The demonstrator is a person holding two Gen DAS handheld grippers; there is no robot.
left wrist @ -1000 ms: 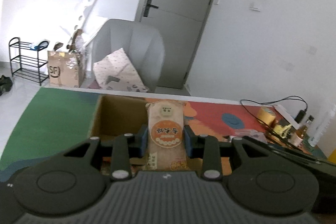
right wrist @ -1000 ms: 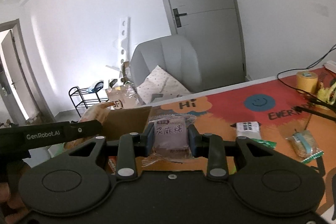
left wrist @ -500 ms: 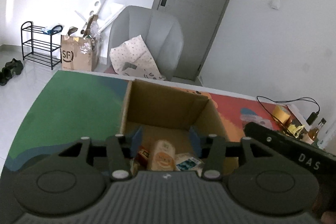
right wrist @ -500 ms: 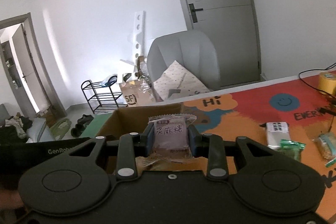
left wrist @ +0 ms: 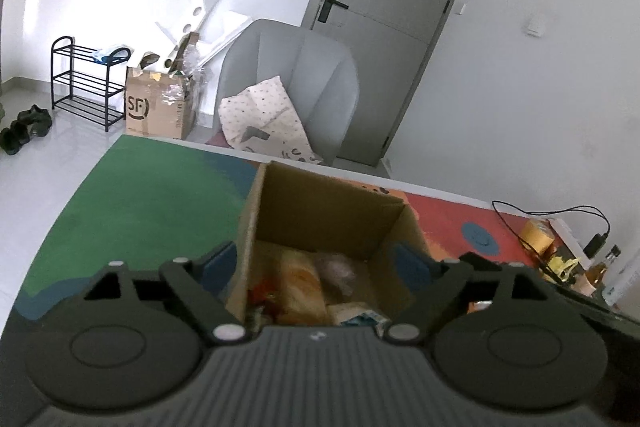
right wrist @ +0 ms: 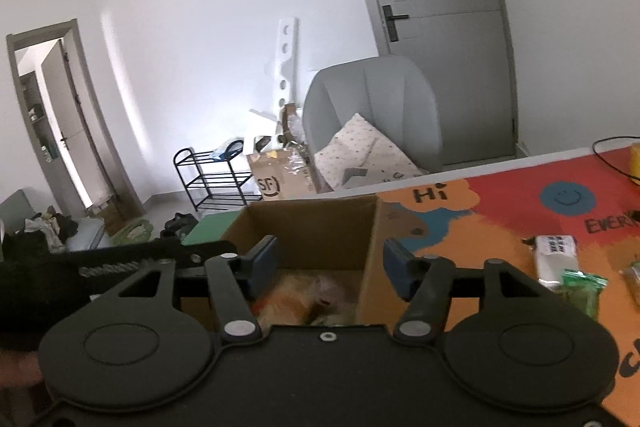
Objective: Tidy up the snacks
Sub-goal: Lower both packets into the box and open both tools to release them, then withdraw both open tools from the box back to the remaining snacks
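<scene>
An open cardboard box (left wrist: pixel 324 215) (right wrist: pixel 312 231) stands on the colourful table mat, with several snack packets (left wrist: pixel 300 287) (right wrist: pixel 304 295) lying inside. My left gripper (left wrist: pixel 316 267) hovers over the box's near edge, its jaws opening wide with nothing held between them. My right gripper (right wrist: pixel 332 263) hangs over the same box from the other side, jaws opening and empty. The left gripper's dark body (right wrist: pixel 132 267) crosses the left of the right wrist view. A white packet (right wrist: pixel 556 255) and a green packet (right wrist: pixel 580 287) lie on the mat to the right of the box.
A grey chair (left wrist: pixel 288 87) (right wrist: pixel 372 115) with a spotted cushion stands behind the table. A tape roll (left wrist: pixel 538 233), cables and small bottles (left wrist: pixel 600 267) crowd the far right. A taped carton (left wrist: pixel 160 103) and a black shoe rack (left wrist: pixel 84 83) sit on the floor.
Both grippers have let go of their packets: the orange-labelled packet left the left jaws first, then the brown one left the right jaws. Both jaws have spread wide over the box.
</scene>
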